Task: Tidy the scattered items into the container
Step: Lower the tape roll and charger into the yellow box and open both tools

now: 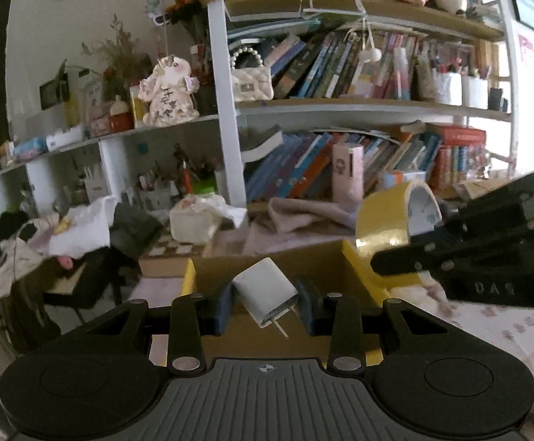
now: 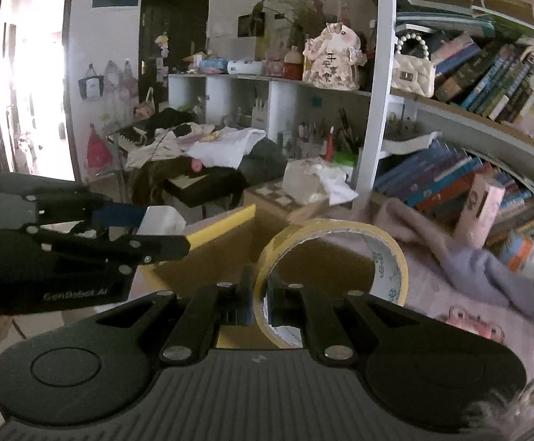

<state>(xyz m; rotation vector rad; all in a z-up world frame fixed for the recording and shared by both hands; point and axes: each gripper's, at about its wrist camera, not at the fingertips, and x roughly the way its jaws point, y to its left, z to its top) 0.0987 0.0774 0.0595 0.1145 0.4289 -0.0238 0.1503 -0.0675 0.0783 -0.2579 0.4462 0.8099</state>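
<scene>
My left gripper [image 1: 266, 303] is shut on a white plug charger [image 1: 265, 292], prongs pointing down toward me, held above the open cardboard box [image 1: 296, 261] with yellow flaps. My right gripper [image 2: 260, 299] is shut on the rim of a yellow tape roll [image 2: 331, 253], which hangs over the same cardboard box [image 2: 226, 253]. In the left wrist view the right gripper's black body comes in from the right edge with the tape roll [image 1: 388, 220]. In the right wrist view the left gripper [image 2: 164, 229] reaches in from the left with the charger [image 2: 162, 220].
A pink-patterned cloth [image 1: 487, 323] covers the surface around the box. Behind it lie a crumpled pinkish towel [image 2: 432, 228], a tissue box [image 1: 193, 220], heaped clothes [image 2: 200, 147] and a tall bookshelf [image 1: 340, 110] crammed with books. A bright doorway [image 2: 31, 84] opens at left.
</scene>
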